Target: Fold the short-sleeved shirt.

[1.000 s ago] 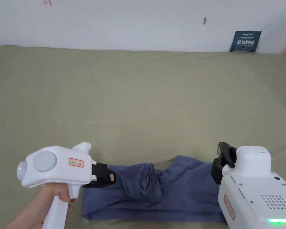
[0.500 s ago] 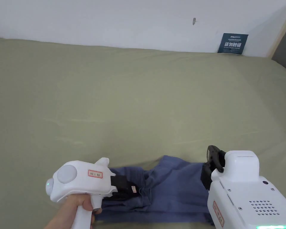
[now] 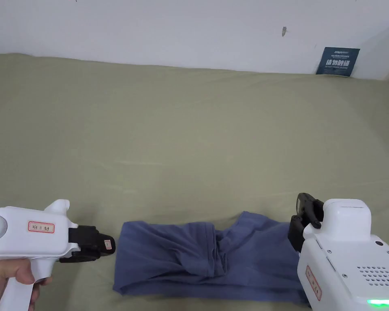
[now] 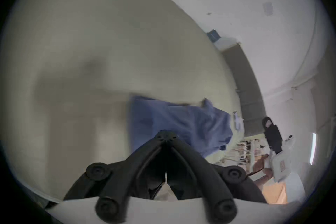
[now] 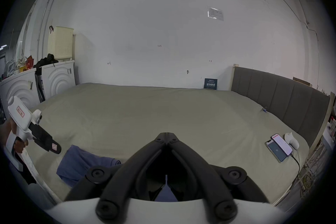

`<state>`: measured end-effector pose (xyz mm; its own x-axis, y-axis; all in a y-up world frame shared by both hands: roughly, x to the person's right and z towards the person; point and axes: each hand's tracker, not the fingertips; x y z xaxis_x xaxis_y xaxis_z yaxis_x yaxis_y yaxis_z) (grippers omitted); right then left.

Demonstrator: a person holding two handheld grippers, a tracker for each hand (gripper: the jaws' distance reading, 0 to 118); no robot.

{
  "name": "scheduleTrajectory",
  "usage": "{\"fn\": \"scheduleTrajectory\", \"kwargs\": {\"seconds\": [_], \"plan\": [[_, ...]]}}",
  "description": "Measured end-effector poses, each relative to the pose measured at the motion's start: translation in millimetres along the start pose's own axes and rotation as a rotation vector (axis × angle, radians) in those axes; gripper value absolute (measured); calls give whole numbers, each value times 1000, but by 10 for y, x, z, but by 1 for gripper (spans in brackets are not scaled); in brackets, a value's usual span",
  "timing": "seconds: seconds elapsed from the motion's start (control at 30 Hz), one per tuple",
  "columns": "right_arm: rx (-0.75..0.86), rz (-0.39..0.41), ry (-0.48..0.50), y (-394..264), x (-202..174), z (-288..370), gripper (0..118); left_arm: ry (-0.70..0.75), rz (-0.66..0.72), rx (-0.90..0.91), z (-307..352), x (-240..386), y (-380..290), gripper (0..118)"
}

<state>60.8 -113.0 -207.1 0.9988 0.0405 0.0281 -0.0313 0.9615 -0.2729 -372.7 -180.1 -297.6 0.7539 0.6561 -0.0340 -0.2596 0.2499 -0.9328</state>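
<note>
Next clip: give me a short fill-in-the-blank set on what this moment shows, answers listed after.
1. The shirt lying on the bed is ____ in colour.
2. In the head view, the left gripper is off the shirt's ____ edge, not touching it.
3. In its own view, the right gripper has its jaws ____, with nothing between the tips.
4. Two ____ lie side by side near the headboard.

Missing words: blue; left; shut; phones

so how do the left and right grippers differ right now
The left gripper sits off the shirt's left edge, over bare bed sheet, while the right gripper is at the shirt's right end. The left one lies level, pointing right toward the shirt; the right one points away toward the wall. Both have their jaws closed with nothing between them.
</note>
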Motion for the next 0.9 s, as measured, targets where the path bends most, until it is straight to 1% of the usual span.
{"fn": "scheduleTrajectory", "kwargs": {"seconds": [0.03, 0.07, 0.1, 0.13, 0.17, 0.2, 0.27, 0.33, 0.37, 0.4, 0.43, 0.47, 0.5, 0.53, 0.57, 0.6, 0.73, 0.8, 0.83, 0.9], "plan": [[-2, -1, 1, -2, -7, -1, 0, -26, 5, -10, -55, -34, 4, 7], [-6, -2, 4, -2, -15, -4, 0, -60, 12, -24, -103, -64, 0, 46], [-8, -2, 5, -1, -24, -5, 0, -110, 39, -43, -178, -97, -4, 91], [-8, -1, 6, -2, -28, -5, 0, -157, 56, -70, -257, -121, -3, 118], [-8, 1, 7, 2, -34, -5, 0, -191, 103, -20, -327, -188, 66, 113], [-5, 6, 6, 7, -37, -3, 0, -195, 105, -31, -428, -220, 104, 109], [4, 8, 5, 23, -35, 0, 0, -244, 124, -48, -612, -277, 197, 109], [8, 13, 2, 48, -27, -9, 0, -317, 148, -43, -509, -34, 28, 107], [15, 11, -2, 56, -20, -9, 0, -326, 151, -50, -549, 20, 32, 100], [23, 8, -7, 67, -5, -7, 0, -300, 144, -54, -598, 88, 24, 88], [22, 7, -9, 83, 8, -12, 0, -266, 138, -60, -659, 72, 50, 69], [25, 4, -11, 95, 22, -15, 0, -201, 97, -69, -698, 91, 40, 29], [29, 2, -15, 104, 34, -11, 0, -142, 72, -66, -716, 125, 17, 16], [32, 1, -17, 115, 47, -6, 0, -96, 56, -67, -700, 144, -4, 16], [35, -1, -18, 126, 61, -2, 0, -154, 62, -57, -800, -99, 120, 15], [37, -2, -21, 133, 69, 0, 0, -170, 72, -50, -760, -129, 157, 14], [44, -6, -25, 158, 102, 9, 0, -135, 59, 14, -485, -248, 339, 13], [52, -13, -22, 173, 112, 20, 0, -60, 9, 66, -212, -327, 457, 13], [55, -11, -21, 180, 113, 23, 0, -42, 6, 88, -10, 38, 114, 13], [61, -7, -13, 190, 111, 20, 0, 60, -3, 140, 319, 122, 0, 13]]}}
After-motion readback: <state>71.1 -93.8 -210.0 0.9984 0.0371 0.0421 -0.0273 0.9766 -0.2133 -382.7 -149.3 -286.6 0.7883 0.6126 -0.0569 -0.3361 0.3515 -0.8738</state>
